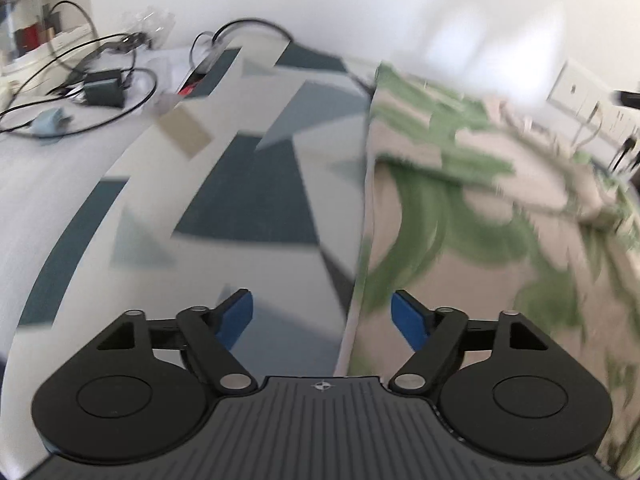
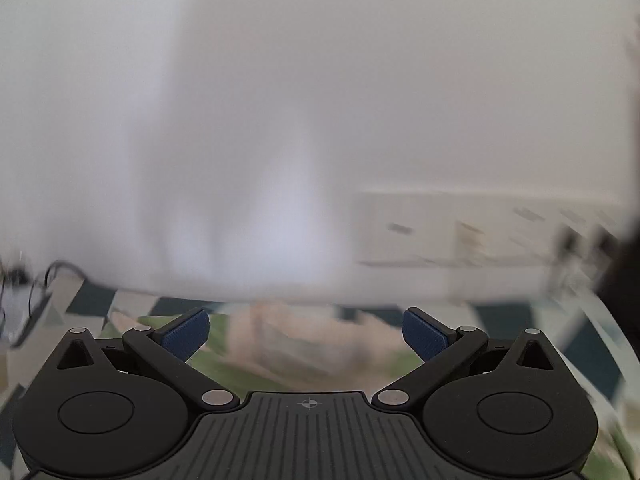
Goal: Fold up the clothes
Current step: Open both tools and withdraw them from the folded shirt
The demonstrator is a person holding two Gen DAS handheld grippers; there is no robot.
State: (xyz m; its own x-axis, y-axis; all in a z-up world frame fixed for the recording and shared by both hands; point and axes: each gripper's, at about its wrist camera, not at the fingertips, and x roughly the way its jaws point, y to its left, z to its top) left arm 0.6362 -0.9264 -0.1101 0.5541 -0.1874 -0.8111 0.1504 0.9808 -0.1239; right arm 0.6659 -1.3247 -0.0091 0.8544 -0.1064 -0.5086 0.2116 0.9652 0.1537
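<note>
- Two grippers in all, one per view; each has two blue pads.
- The left gripper [image 1: 322, 318] has its fingers spread wide and grips nothing; its pads [image 1: 236, 316] hang above the surface, one over the patterned cloth and the other over the garment's left edge.
- The right gripper [image 2: 306, 334] is likewise spread wide with nothing between its pads [image 2: 188, 334]; this view is heavily blurred.
- One garment [image 1: 472, 216], beige with a green leaf print, lies rumpled from 12 to 4 o'clock of the left gripper; its straight left edge runs just beside the gripper's midline. In the right wrist view a blurred beige-and-green patch [image 2: 296, 344] shows between the pads at 12 o'clock.
- One tablecloth [image 1: 248, 184] with blue, teal and grey geometric shapes lies under the garment, filling 9 to 12 o'clock.
- One small dark box [image 1: 104, 88] sits at 10 o'clock, well apart from the garment, among looping black cables [image 1: 132, 108]; their number cannot be told.
- One light blue object [image 1: 50, 120] rests near the box.
- A wall socket strip [image 1: 588, 104] stands at 2 o'clock.
- No container can be made out clearly.
</note>
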